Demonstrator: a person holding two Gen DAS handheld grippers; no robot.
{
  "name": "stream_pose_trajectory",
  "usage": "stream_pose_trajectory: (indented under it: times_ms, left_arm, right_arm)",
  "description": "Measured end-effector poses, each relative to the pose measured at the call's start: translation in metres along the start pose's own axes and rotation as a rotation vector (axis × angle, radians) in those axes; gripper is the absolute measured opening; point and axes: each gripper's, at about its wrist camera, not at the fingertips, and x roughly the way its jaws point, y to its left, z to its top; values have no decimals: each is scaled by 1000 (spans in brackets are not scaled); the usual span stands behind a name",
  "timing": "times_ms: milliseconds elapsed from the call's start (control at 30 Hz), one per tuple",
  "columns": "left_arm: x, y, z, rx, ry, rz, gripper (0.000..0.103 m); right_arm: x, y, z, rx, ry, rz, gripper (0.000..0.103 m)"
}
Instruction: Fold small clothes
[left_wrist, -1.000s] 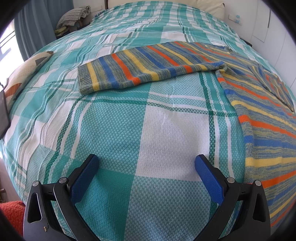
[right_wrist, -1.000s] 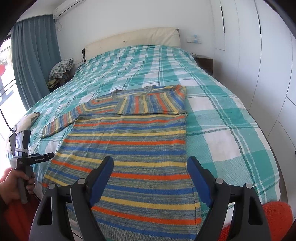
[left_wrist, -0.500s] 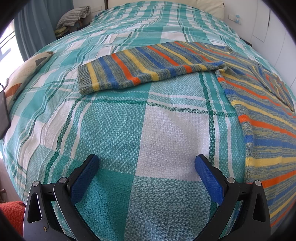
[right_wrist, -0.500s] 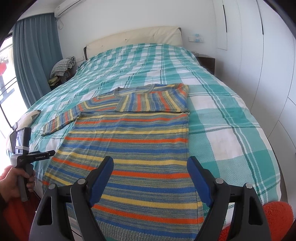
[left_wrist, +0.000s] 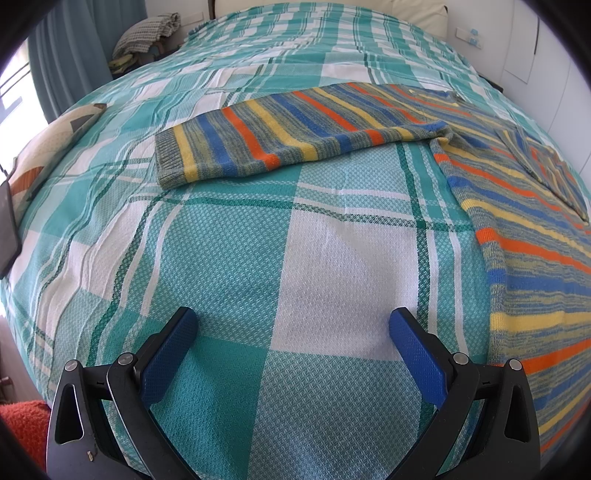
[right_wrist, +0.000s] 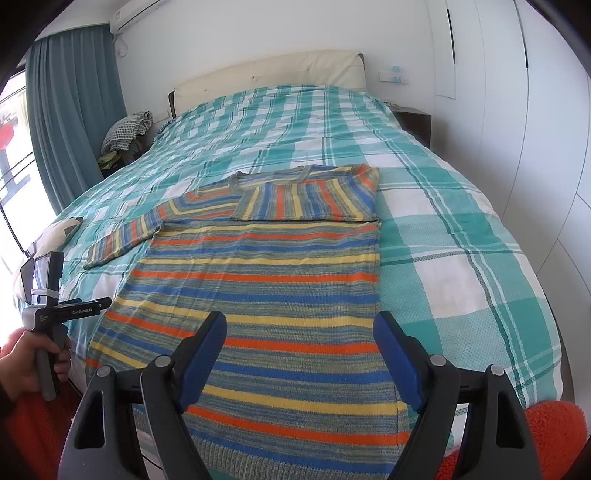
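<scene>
Off to my left, the loose sleeve (left_wrist: 295, 133) of the striped sweater (right_wrist: 258, 295) lies stretched out flat on the checked bed cover (left_wrist: 258, 258), its long axis running crosswise from the ribbed cuff (left_wrist: 168, 160) at the far left to the shoulder at the right. My left tongs (left_wrist: 293, 345) hang over bare cover with their blue pads spread wide and nothing between them. The sleeve lies ahead of them, up the bed, with the cuff ahead and a little to the left, well apart from the pads. The sweater's body sits along their right side, its edge just beside the right pad.

Moving right, the body of the sweater lies face up along the bed, hem towards me, neckline (right_wrist: 269, 175) away. The other sleeve (right_wrist: 306, 199) is already laid across the chest, so I judge the outstretched one is the piece left to bring in.

My right tongs (right_wrist: 299, 356) hover above the lower part of the body, near the hem (right_wrist: 295, 454), also spread wide and holding nothing. From here the loose sleeve is far off to the left and up the bed, on the other side of the whole garment.

So the left tongs are plainly the nearer for the cuff. I reckon they need to go forward and slightly left, take the cuff end, and carry it rightward along the sleeve's own line onto the chest. The knit looks soft and may drag or bunch at the armpit.
</scene>
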Motion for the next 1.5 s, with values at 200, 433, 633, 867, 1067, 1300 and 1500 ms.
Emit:
stream_pose_trajectory:
  times_ms: [200,433,633,867,1067,1300,1500]
  left_arm:
    - [0,0,0,0,-1,0,103]
    - [0,0,0,1,-1,1,103]
    - [0,0,0,1,-1,1,103]
    - [0,0,0,1,-1,1,103]
    - [-1,0,1,-2,4,-2,103]
    - [-17,16,13,-82,5,-83,102]
    - [-33,115,36,-514,-67,-320,102]
  right_arm:
    - [0,1,-1,0,3,1,81]
    - [0,1,-1,0,5,2,81]
    - [0,1,-1,0,4,2,81]
    - [0,1,-1,1,5,2,81]
    - [0,1,-1,1,5,2,81]
    - [0,1,-2,5,5,3,81]
    - [1,0,-3,12,12,8,81]
